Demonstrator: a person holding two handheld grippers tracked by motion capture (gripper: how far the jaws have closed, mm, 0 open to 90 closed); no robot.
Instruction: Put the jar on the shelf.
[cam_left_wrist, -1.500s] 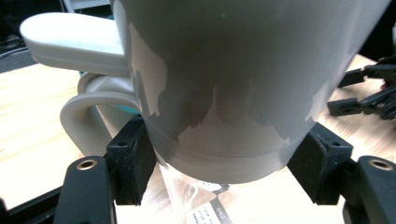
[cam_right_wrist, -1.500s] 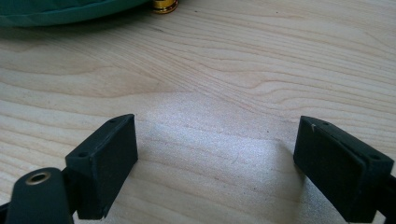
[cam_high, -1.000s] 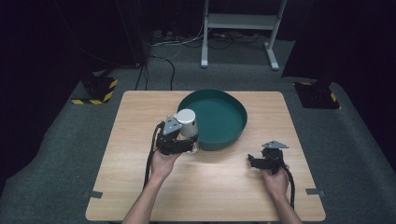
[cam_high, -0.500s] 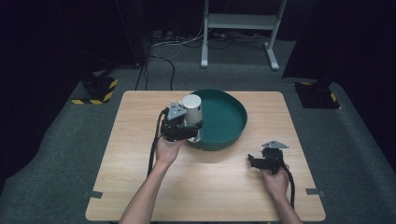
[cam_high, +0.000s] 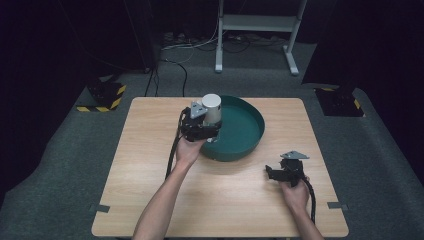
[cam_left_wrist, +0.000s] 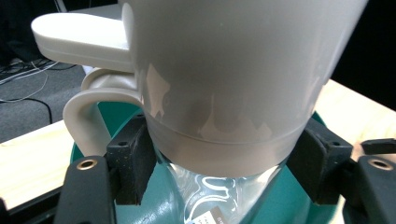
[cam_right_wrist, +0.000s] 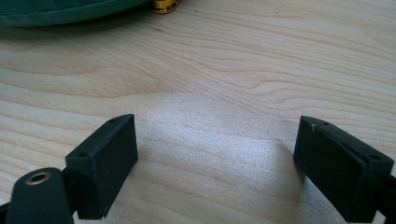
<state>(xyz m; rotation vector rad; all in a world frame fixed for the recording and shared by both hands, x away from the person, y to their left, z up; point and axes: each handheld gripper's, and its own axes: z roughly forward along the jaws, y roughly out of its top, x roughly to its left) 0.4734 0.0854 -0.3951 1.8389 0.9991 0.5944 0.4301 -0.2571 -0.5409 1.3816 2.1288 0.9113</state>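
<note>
No readable writing – left claw (cam_high: 207, 131) clamped on a white cup (cam_high: 211, 109) w/ handle, glossy, held over the near-left rim of the green bowl (cam_high: 250, 134) on the table (cam_high: 150, 150); right claw (cam_high: 272, 172) jaws apart, low over bare wood.

No legible text, brand, number or sign appears on any surface. In the left gripper view, a small pale label (cam_left_wrist: 212, 216) lies at 6 o'clock beneath the glossy grey plastic cup with a curved handle (cam_left_wrist: 224, 79), but its print is too small and blurred to read. In the high view, yellow-and-black striped hazard markings (cam_high: 102, 108) edge a dark floor block at 10 o'clock; they carry no lettering.
</note>
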